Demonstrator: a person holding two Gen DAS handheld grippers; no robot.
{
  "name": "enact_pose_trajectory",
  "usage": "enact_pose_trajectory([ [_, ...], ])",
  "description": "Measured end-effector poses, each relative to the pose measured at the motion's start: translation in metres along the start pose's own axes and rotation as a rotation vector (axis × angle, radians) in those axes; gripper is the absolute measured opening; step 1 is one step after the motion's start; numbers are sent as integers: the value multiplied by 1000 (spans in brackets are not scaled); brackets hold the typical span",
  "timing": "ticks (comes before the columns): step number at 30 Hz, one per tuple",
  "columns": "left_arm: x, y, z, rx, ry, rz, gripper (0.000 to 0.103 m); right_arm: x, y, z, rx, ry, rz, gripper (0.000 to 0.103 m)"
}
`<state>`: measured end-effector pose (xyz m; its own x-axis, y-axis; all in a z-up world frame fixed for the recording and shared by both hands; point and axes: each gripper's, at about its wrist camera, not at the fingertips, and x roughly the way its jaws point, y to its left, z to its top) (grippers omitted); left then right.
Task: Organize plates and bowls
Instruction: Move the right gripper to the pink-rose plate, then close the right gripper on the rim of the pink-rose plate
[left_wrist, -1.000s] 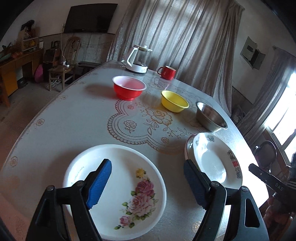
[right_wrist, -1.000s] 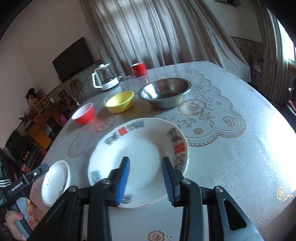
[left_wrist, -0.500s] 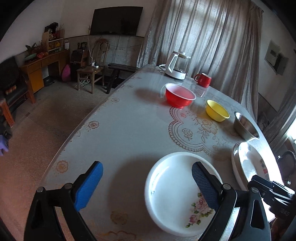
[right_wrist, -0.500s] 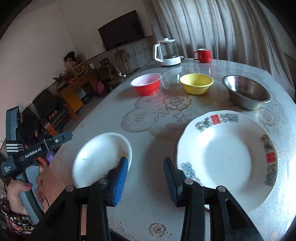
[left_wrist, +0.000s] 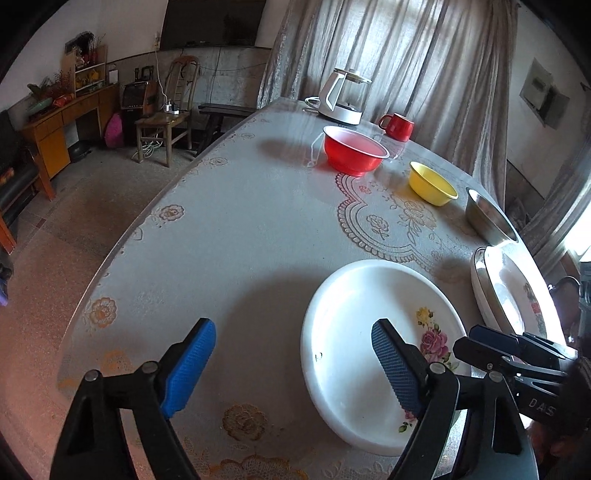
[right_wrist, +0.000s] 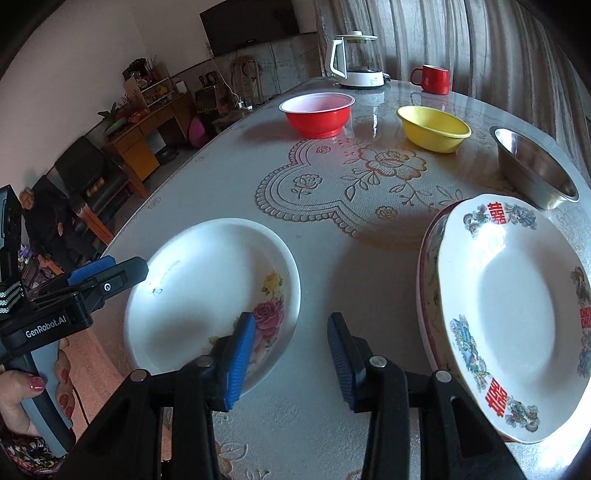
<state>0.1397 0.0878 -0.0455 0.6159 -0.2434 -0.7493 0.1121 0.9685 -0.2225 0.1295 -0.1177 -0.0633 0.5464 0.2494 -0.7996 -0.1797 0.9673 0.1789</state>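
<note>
A small white plate with a rose print (left_wrist: 354, 332) (right_wrist: 207, 288) lies near the table's front edge. My left gripper (left_wrist: 291, 365) straddles its left rim, one pad over the plate and one over bare cloth. Its jaws are closing and the pads touch nothing. My right gripper (right_wrist: 291, 360) stands open at the plate's right rim, left pad above the rose and right pad over the table. To the right, a large plate with red characters (right_wrist: 517, 314) (left_wrist: 509, 291) rests on another plate. A red bowl (right_wrist: 317, 114), a yellow bowl (right_wrist: 432, 127) and a steel bowl (right_wrist: 535, 170) stand in a row behind.
A white kettle (right_wrist: 354, 62) and a red mug (right_wrist: 432, 79) stand at the table's far end. The table edge (left_wrist: 122, 243) curves along the left, with floor, a chair (left_wrist: 166, 122) and a wooden desk beyond. A hand (right_wrist: 22, 391) holds the left gripper's handle.
The right gripper has swung left from above the large plate to the small plate's right rim. The left gripper has shifted to that plate's left rim, its jaws wider than a second ago.
</note>
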Motion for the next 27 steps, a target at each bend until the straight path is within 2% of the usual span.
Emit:
enact_pose_trajectory([
  [7, 7, -2, -4, 7, 17, -35, 85, 10, 2, 1, 6, 15, 5, 41],
  [10, 11, -3, -5, 15, 28, -48, 81, 12, 5, 0, 3, 18, 9, 41],
  [15, 20, -5, -7, 27, 59, -63, 64, 16, 8, 0, -17, 10, 6, 41],
  [19, 21, -8, -8, 45, 54, -67, 57, 18, 8, -1, -9, 11, 17, 41],
  [21, 22, -7, -8, 41, 52, -78, 42, 20, 7, -2, -2, 13, 26, 41],
  [23, 23, -5, -8, 29, 56, -109, 33, 21, 6, -3, 6, 8, 33, 39],
  [27, 23, -6, -10, 42, 45, -107, 29, 21, 8, -5, 11, -10, 42, 35],
])
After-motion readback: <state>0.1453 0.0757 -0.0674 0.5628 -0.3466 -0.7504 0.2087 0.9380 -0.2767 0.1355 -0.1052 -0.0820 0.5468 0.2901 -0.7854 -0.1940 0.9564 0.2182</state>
